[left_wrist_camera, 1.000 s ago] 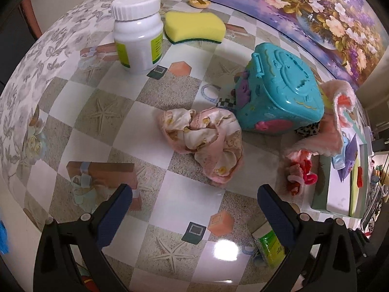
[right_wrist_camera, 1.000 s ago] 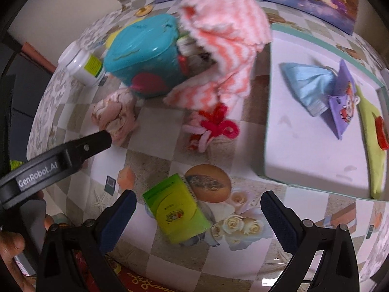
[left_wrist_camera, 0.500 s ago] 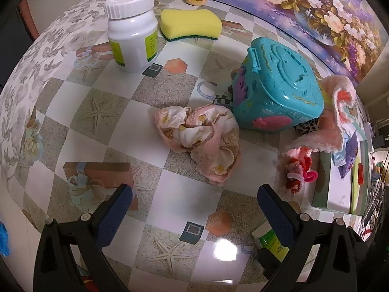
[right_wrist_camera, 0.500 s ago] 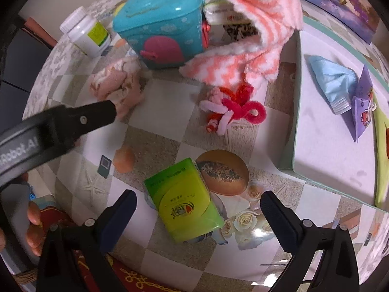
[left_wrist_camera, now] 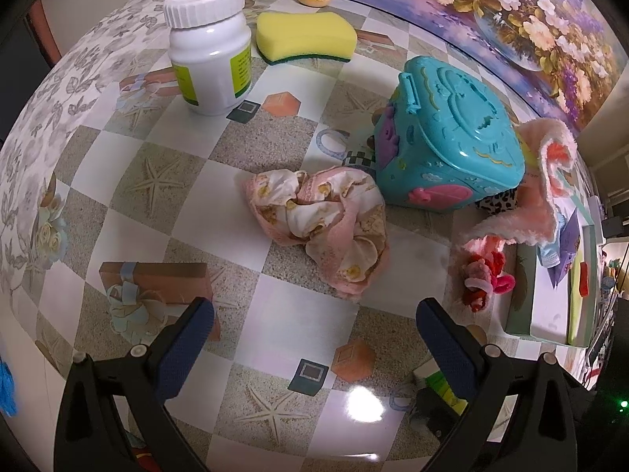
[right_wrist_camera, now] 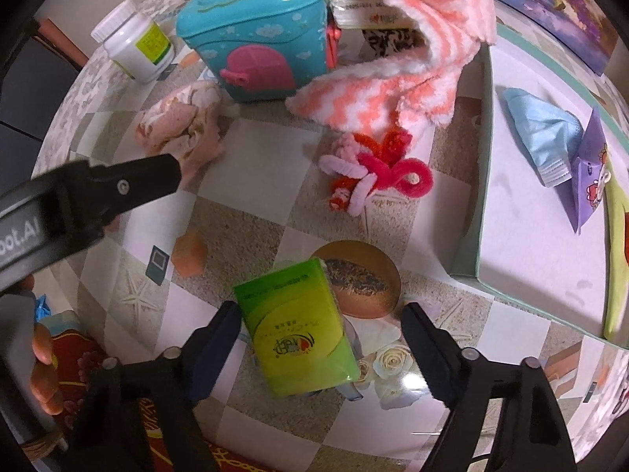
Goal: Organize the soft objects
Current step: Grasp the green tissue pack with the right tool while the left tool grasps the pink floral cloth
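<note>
A crumpled pink patterned cloth (left_wrist_camera: 326, 220) lies on the table just ahead of my open, empty left gripper (left_wrist_camera: 314, 338); it also shows in the right wrist view (right_wrist_camera: 181, 122). A pink-and-white fuzzy sock (right_wrist_camera: 412, 63) drapes from the teal toy case (right_wrist_camera: 255, 35) toward the white box lid (right_wrist_camera: 530, 236). Pink and red pipe-cleaner bows (right_wrist_camera: 373, 173) lie below the sock. My right gripper (right_wrist_camera: 320, 338) is open with a green tissue pack (right_wrist_camera: 298, 330) between its fingers, lying on the table. A blue face mask (right_wrist_camera: 542, 133) and a purple pouch (right_wrist_camera: 589, 173) lie in the lid.
A white pill bottle (left_wrist_camera: 208, 51) and a yellow sponge (left_wrist_camera: 306, 39) stand at the back left. A flower painting (left_wrist_camera: 511, 11) lines the back. The left gripper's finger (right_wrist_camera: 118, 185) reaches in at the right wrist view's left. The table edge curves at the left.
My right gripper has moved forward and down so the green tissue pack now lies between its fingers. My left gripper drew back slightly from the pink cloth.
</note>
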Demonstrator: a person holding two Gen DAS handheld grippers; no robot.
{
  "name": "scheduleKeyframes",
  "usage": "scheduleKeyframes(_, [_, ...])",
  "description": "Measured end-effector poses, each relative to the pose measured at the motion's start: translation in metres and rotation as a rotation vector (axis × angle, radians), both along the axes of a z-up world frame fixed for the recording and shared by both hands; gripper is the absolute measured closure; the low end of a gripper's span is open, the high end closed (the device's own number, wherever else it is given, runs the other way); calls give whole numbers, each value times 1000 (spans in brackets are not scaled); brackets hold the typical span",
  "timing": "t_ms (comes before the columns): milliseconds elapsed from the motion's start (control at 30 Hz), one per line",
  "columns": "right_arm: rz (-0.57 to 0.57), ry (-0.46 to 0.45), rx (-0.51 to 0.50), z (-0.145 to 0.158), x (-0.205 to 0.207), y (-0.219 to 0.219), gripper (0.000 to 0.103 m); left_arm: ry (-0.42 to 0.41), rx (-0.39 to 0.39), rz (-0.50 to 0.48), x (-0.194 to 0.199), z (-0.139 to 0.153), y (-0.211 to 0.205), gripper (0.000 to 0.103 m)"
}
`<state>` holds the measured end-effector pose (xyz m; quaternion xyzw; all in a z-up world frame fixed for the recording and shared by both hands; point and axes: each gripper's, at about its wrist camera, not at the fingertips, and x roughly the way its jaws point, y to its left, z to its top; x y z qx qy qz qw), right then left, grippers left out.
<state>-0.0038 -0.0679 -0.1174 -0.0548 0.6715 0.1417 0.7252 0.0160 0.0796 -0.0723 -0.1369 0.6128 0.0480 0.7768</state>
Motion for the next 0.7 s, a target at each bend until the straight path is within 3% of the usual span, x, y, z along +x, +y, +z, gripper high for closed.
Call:
scheduleKeyframes(300, [-17,-7,21,7,1,-4,50,4,3,16,2,-4,4,1])
scheduleKeyframes(700, [-43,-40,15,18,18,-14,52,-42,39,39,20,-3,10,1])
